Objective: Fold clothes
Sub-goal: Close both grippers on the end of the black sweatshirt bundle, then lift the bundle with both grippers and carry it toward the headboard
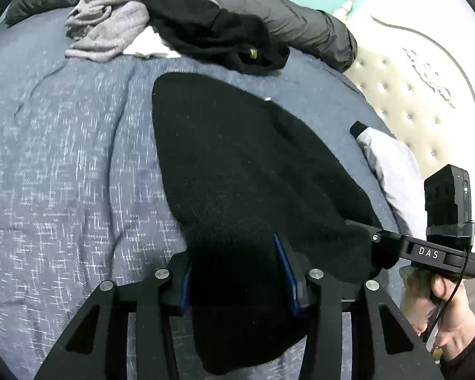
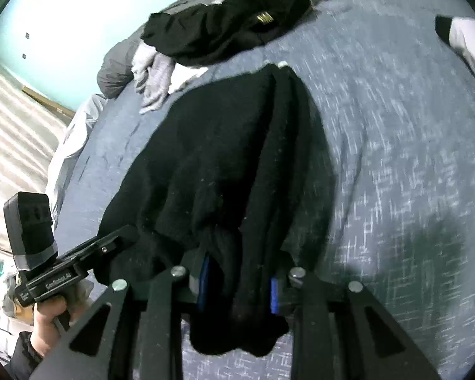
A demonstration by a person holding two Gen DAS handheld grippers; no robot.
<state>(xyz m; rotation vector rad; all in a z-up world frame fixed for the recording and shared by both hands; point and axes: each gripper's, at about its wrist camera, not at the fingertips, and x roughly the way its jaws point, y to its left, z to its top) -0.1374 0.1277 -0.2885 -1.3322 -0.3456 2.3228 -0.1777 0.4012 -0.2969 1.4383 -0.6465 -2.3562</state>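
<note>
Black knit garment lies lengthwise on the blue-grey bedspread, its near edge bunched in both the left gripper and the right gripper, jaws partly closed on cloth; best raise both evenly, keeping the hem taut.

A bed's blue-grey flecked comforter carries everything. Ahead of the left gripper lies a black knit garment (near edge lifted). Beyond it lie 1 crumpled black garment, a grey ribbed knit and a dark puffer jacket.
</note>
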